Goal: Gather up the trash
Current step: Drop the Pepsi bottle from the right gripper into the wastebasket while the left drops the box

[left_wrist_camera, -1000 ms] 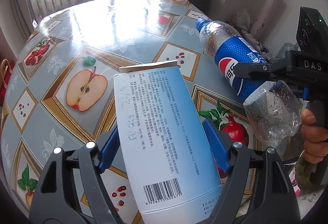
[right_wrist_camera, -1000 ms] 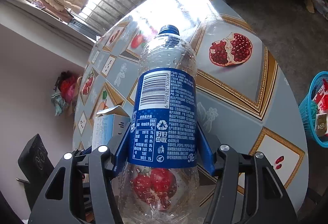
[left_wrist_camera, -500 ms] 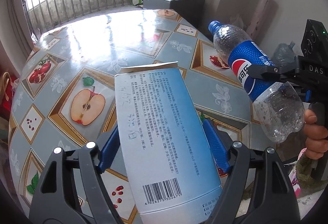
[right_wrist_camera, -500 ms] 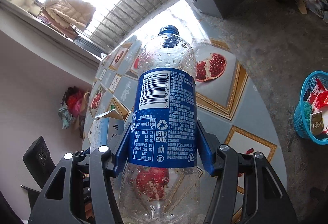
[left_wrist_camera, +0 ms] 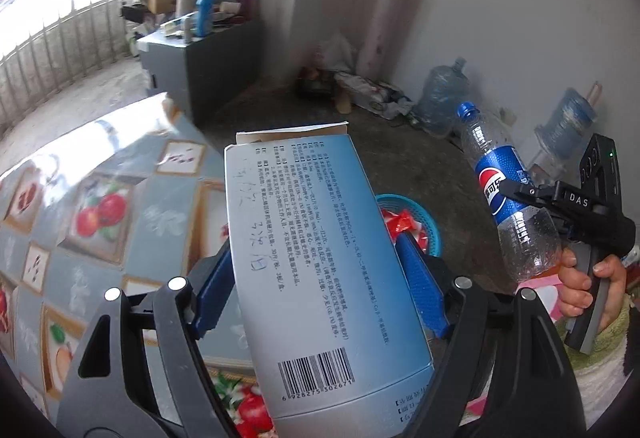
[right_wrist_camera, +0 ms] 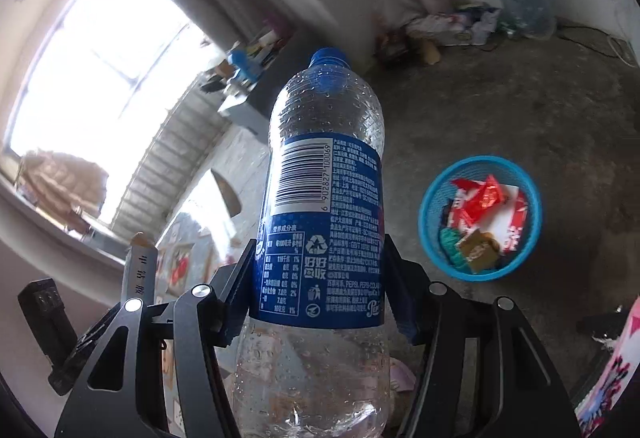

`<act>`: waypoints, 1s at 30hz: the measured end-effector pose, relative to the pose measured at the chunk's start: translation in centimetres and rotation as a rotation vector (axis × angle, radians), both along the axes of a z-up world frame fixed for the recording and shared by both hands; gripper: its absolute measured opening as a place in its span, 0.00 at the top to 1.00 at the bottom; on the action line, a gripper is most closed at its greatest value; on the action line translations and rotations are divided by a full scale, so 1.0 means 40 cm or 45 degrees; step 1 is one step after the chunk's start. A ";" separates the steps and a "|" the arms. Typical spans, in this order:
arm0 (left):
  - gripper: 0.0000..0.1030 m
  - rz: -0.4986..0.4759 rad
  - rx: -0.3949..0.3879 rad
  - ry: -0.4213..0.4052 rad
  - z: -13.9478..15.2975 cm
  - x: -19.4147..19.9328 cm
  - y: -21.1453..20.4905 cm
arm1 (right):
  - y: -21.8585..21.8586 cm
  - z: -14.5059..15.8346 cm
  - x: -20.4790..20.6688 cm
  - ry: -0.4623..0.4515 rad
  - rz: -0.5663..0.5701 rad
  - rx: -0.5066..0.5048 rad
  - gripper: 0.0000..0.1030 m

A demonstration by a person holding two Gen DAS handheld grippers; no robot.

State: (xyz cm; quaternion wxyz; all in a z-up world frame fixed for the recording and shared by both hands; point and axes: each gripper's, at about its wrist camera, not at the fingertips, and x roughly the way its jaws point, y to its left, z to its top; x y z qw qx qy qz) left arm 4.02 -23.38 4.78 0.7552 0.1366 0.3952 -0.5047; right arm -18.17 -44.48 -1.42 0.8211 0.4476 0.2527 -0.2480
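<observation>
My left gripper (left_wrist_camera: 320, 290) is shut on a pale blue carton box (left_wrist_camera: 316, 258) with black print and a barcode, held up over the table's edge. My right gripper (right_wrist_camera: 320, 298) is shut on an empty clear Pepsi bottle (right_wrist_camera: 324, 197) with a blue label and blue cap. The bottle also shows at the right of the left wrist view (left_wrist_camera: 504, 189), held in the air. A blue mesh trash basket (right_wrist_camera: 432, 238) with red and white wrappers stands on the floor to the right of the bottle; in the left wrist view its rim (left_wrist_camera: 434, 234) peeks out behind the box.
The table with a fruit-pattern cloth (left_wrist_camera: 100, 205) lies to the left. On the bare concrete floor (right_wrist_camera: 520, 117) are large water jugs (left_wrist_camera: 444, 101) and clutter by the far wall. A grey cabinet (left_wrist_camera: 208, 65) stands near the window railing.
Both grippers have swung right, away from the table and toward the floor, each carrying its item. The blue basket has come much nearer to the middle of both views.
</observation>
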 end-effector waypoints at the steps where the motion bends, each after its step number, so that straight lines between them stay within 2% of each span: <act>1: 0.29 -0.043 0.018 0.023 -0.011 -0.004 -0.049 | -0.019 -0.020 -0.027 0.010 -0.045 0.020 0.44; 4: 0.29 -0.160 0.103 0.138 -0.075 -0.022 -0.207 | -0.061 -0.106 -0.086 0.057 -0.151 0.125 0.44; 10: 0.29 -0.316 0.317 0.225 -0.252 -0.065 -0.491 | -0.112 -0.321 -0.103 0.129 -0.245 0.386 0.44; 15: 0.27 -0.364 0.370 0.200 -0.327 -0.096 -0.701 | -0.226 -0.408 -0.079 0.161 -0.309 0.429 0.42; 17: 0.18 -0.382 0.370 0.188 -0.366 -0.114 -0.775 | -0.285 -0.457 -0.063 0.182 -0.319 0.436 0.40; 18: 0.16 -0.382 0.383 0.184 -0.391 -0.113 -0.807 | -0.311 -0.489 -0.054 0.202 -0.339 0.446 0.32; 19: 0.16 -0.366 0.405 0.184 -0.417 -0.110 -0.833 | -0.337 -0.529 -0.049 0.217 -0.371 0.455 0.31; 22: 0.16 -0.236 0.388 0.259 -0.454 -0.077 -0.847 | -0.379 -0.605 -0.055 0.294 -0.430 0.469 0.31; 25: 0.16 -0.198 0.332 0.339 -0.441 -0.054 -0.813 | -0.377 -0.617 -0.069 0.264 -0.463 0.451 0.31; 30: 0.16 -0.204 0.253 0.275 -0.376 -0.026 -0.740 | -0.366 -0.599 -0.092 0.293 -0.487 0.383 0.31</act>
